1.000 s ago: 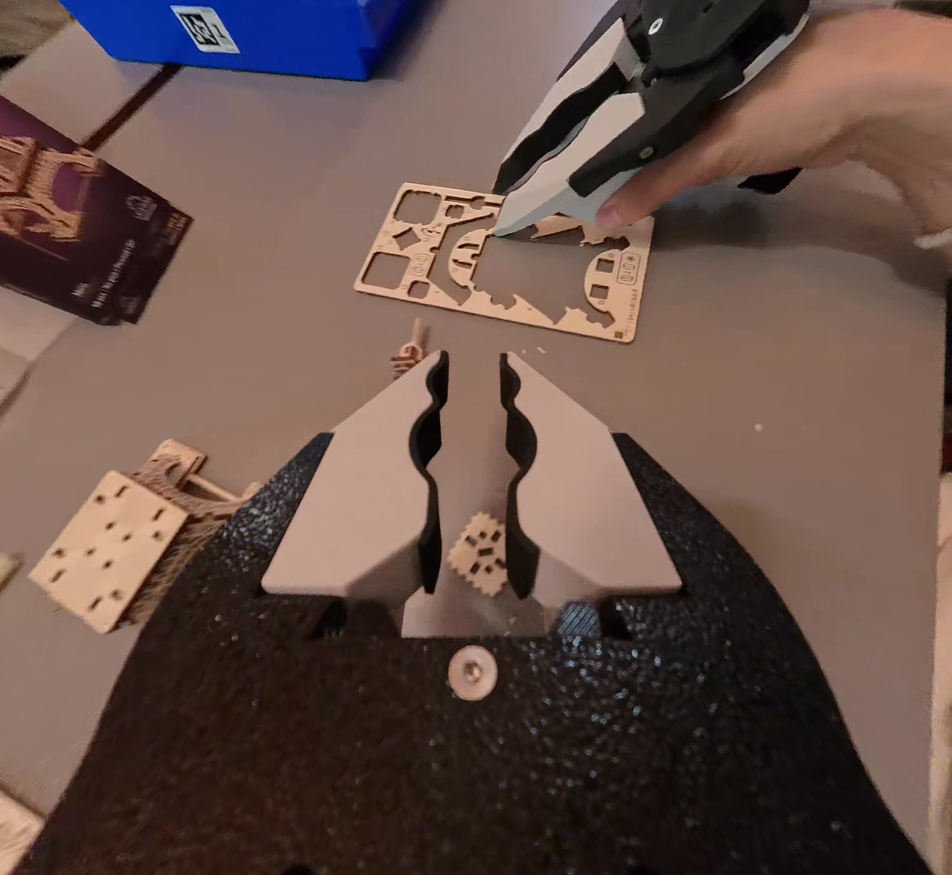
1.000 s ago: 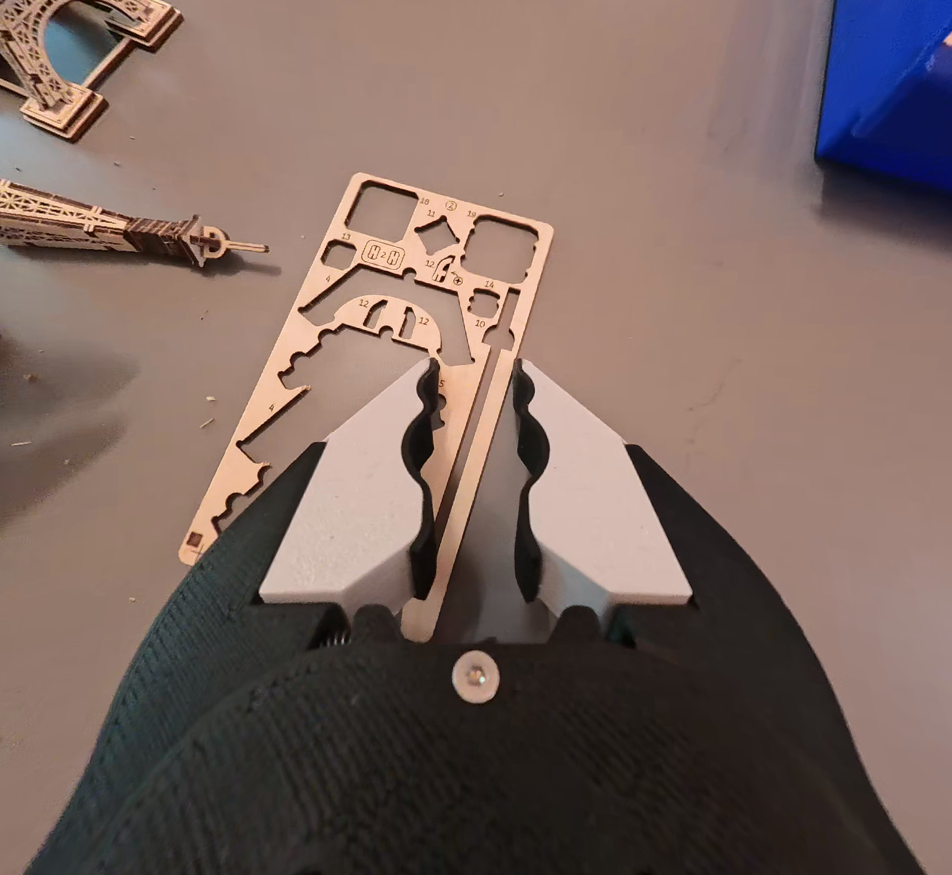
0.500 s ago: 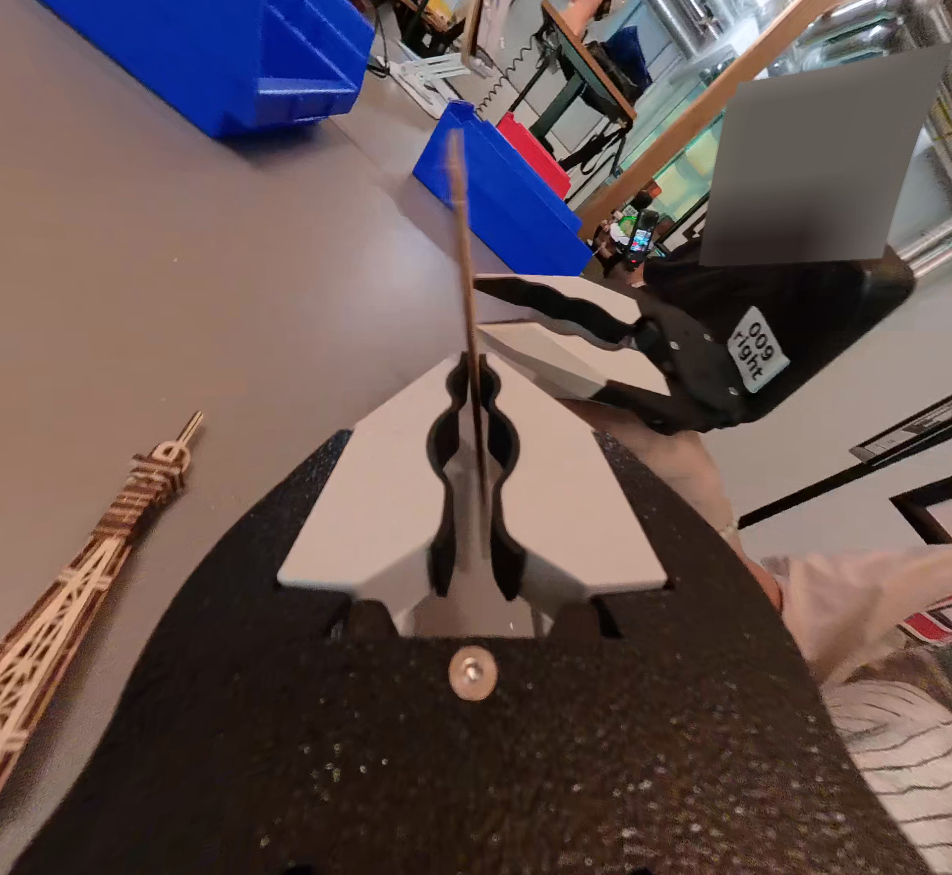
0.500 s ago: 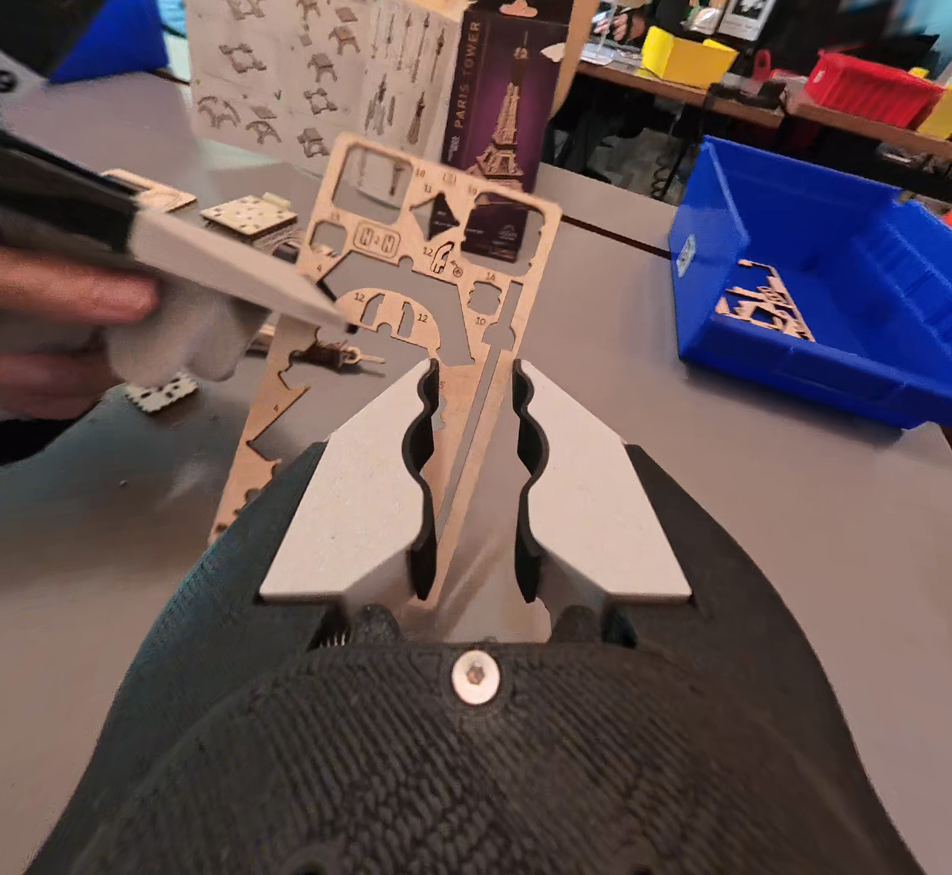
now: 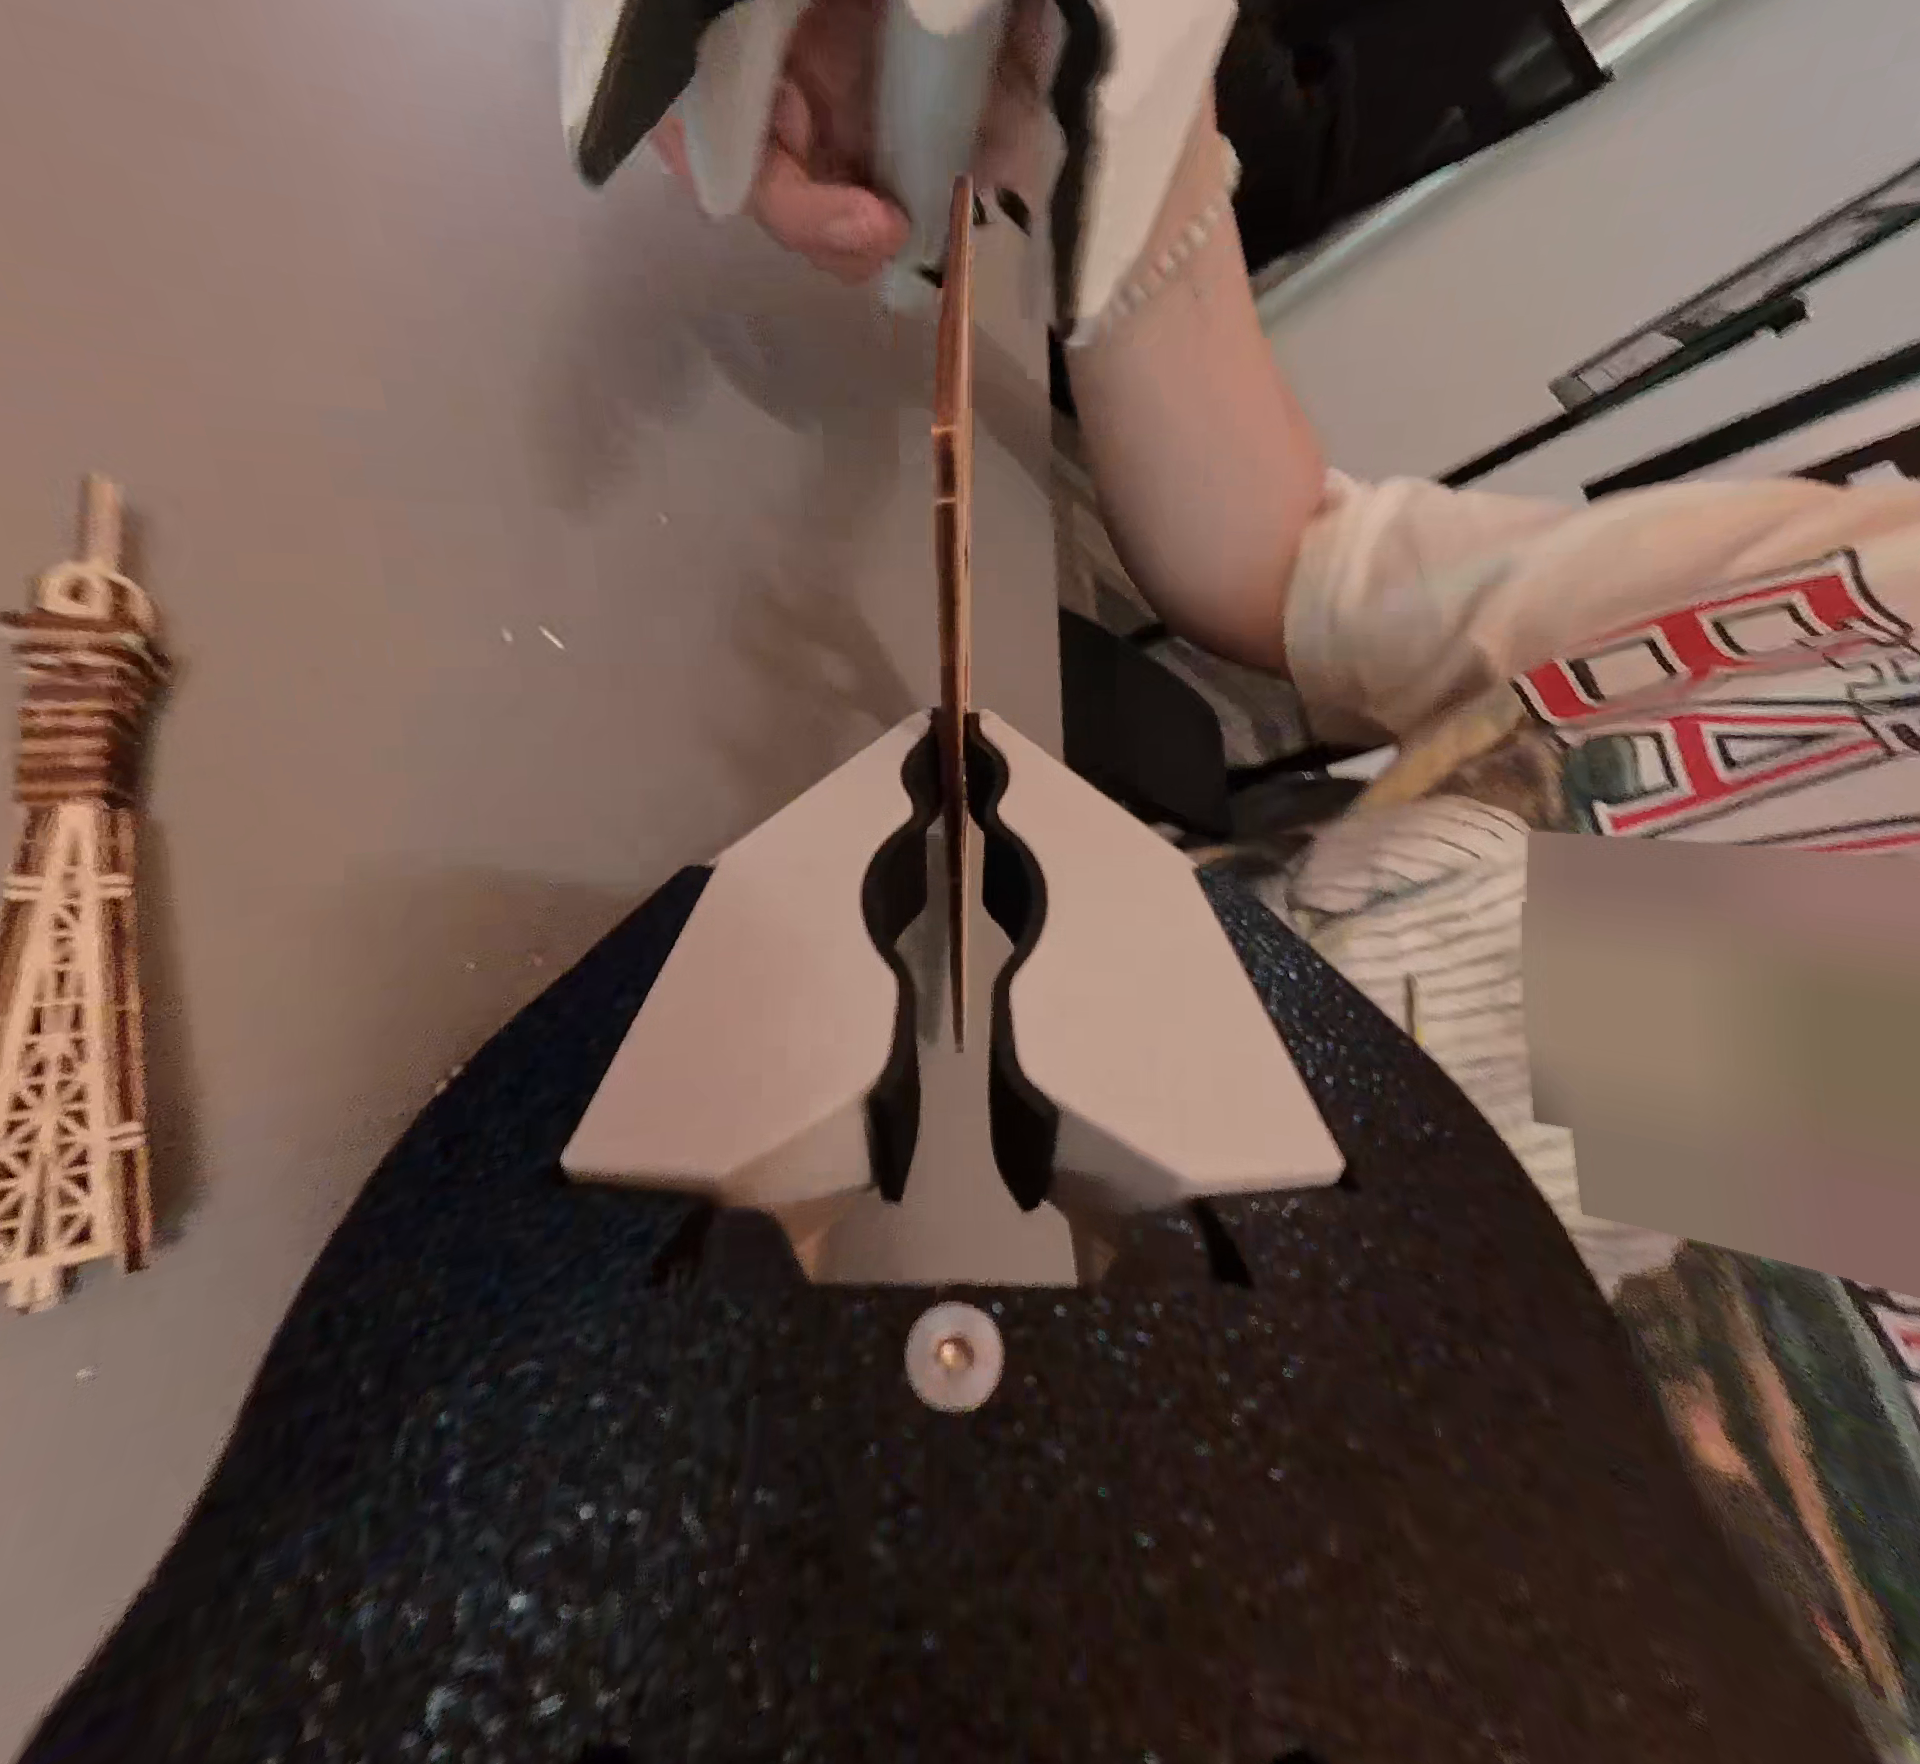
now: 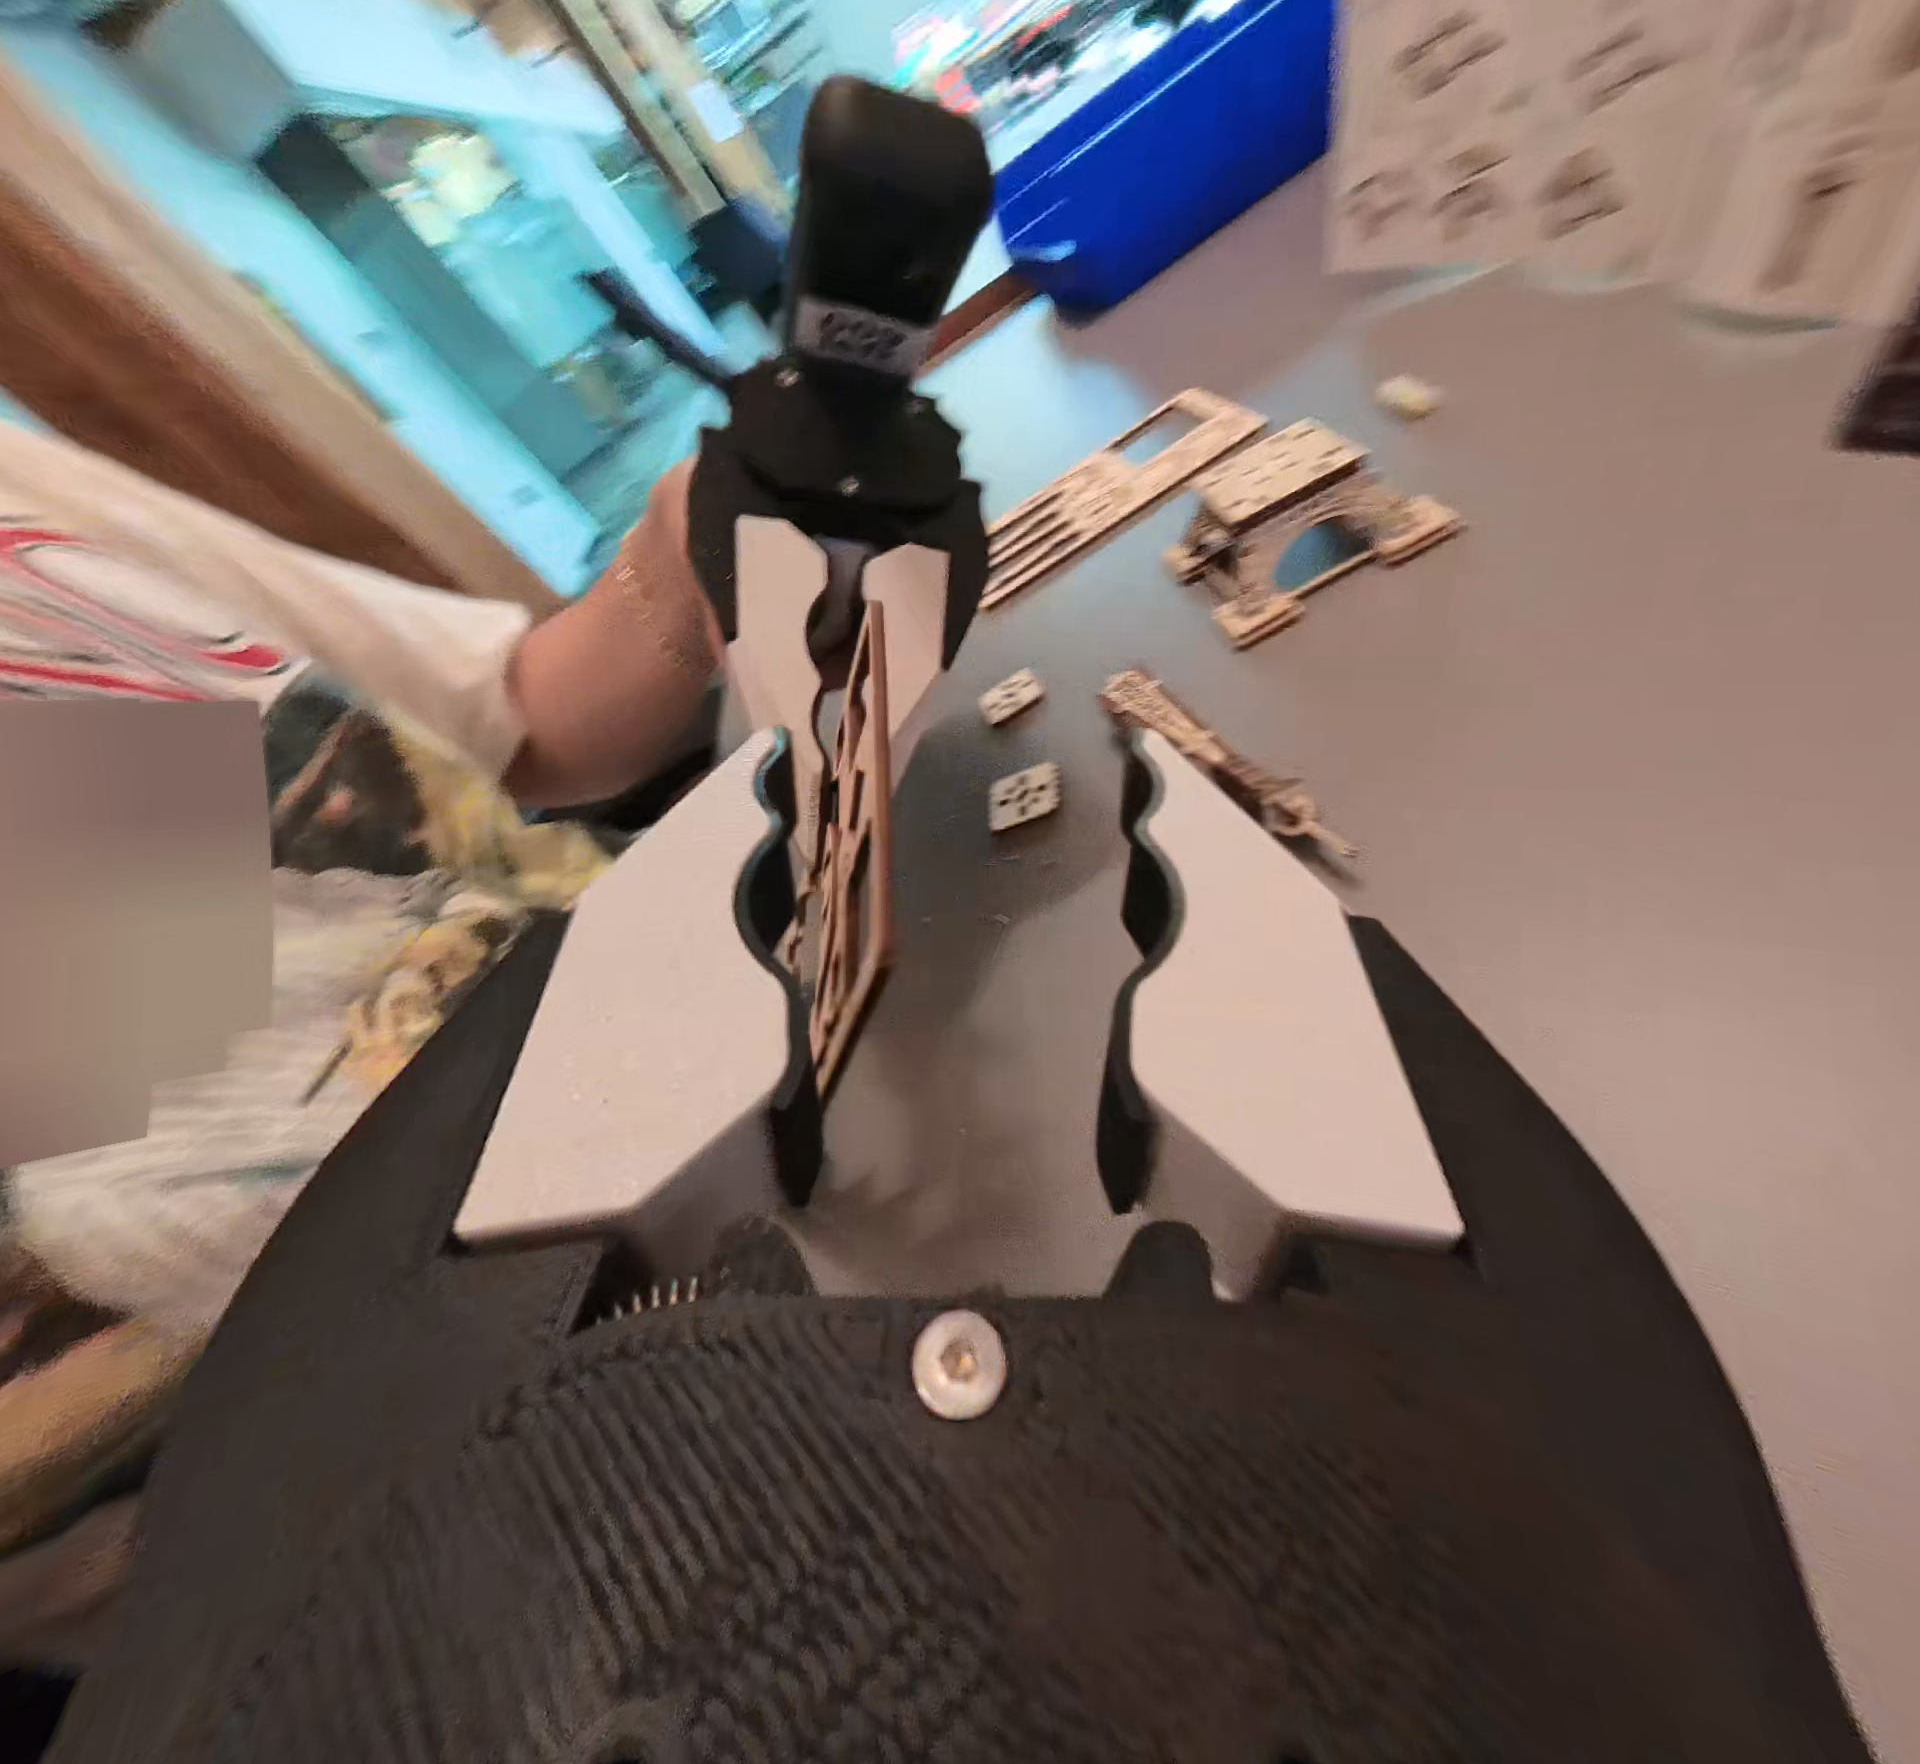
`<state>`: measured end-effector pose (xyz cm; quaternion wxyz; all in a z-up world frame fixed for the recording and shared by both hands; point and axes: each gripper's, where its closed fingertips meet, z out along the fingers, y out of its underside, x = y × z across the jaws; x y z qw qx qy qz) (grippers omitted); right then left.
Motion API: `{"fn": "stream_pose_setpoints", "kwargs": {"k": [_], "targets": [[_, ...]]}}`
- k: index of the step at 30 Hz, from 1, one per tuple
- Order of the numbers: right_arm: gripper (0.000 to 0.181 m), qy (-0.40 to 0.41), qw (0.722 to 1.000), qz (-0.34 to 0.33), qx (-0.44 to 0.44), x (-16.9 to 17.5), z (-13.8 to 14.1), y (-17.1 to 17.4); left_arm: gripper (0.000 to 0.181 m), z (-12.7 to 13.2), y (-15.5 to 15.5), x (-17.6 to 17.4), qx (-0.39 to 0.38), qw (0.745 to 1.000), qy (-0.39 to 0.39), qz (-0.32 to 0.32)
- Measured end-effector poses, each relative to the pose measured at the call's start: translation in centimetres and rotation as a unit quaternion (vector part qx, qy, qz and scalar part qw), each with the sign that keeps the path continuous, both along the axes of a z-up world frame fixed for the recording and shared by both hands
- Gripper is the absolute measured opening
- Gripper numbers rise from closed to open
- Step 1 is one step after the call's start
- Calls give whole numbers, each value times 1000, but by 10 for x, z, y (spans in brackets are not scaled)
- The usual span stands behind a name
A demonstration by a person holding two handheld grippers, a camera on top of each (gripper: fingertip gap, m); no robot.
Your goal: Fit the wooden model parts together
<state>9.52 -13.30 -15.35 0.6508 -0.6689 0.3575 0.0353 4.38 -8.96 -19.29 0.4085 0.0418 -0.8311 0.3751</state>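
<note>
- The wooden parts sheet [image 5: 954, 592] is up in the air between the two grippers, edge-on in the left wrist view. Its long axis runs straight out along the left gripper's fingers toward the right one.
- The left gripper [image 5: 954, 758] has it: jaws pinched together on the near end of the sheet, with the thin plywood sandwiched right at the tips.
- The right gripper [image 6: 951, 758] is spread wide and isn't gripping anything. The far end of the sheet sits inside its gap, up against the left-hand finger [image 6: 665, 976]. Whether it's actually touching the pad or just beside it, I can't tell, since that view is pretty blurry.
- So the left one is carrying the sheet and the right one is facing it head-on, tips nearly meeting. My guess is the right either needs to close on the free end or back off to poke a part out.
- The rest of the model is down on the grey table [image 6: 1662, 779]: the tower spire [image 5: 73, 883] off to the left, the arched base [image 6: 1309, 530] farther back, and a couple of small square plates [image 6: 1023, 795] in between.
</note>
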Motion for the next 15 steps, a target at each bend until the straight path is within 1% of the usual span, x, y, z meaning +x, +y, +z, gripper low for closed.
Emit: {"fn": "stream_pose_setpoints", "kwargs": {"k": [1, 2, 5, 7, 8, 10, 11, 12, 13, 15], "targets": [[56, 9, 999, 36, 3, -1, -4, 7, 1, -2, 4, -2, 8, 1000, 4, -14], [55, 15, 998, 64, 6, -2, -8, 12, 1, -4, 7, -2, 17, 1000, 1, -19], [35, 25, 989, 144, 31, -10, -13, 25, 3, -9, 10, 2, 32, 999, -10, -13], [18, 22, 985, 169, 33, -9, -20, 31, 4, -13, 10, 5, 40, 999, -12, -7], [13, 23, 982, 182, 38, -9, -21, 33, 4, -15, 9, 7, 45, 999, -11, -6], [6, 41, 982, 183, 34, -4, -28, 34, 5, -17, 9, 7, 52, 999, -9, -9], [6, 43, 982, 180, 31, -1, -32, 33, 10, -20, 7, 12, 57, 998, -22, 1], [6, 45, 983, 174, 37, 0, -33, 31, 25, -24, 4, 19, 62, 997, -46, 18], [6, 48, 984, 163, 48, 1, -33, 27, 31, -27, 1, 25, 60, 995, -68, 32], [5, 57, 990, 116, 64, 10, -35, 17, 24, -25, -6, 34, 43, 992, -98, 62]]}}
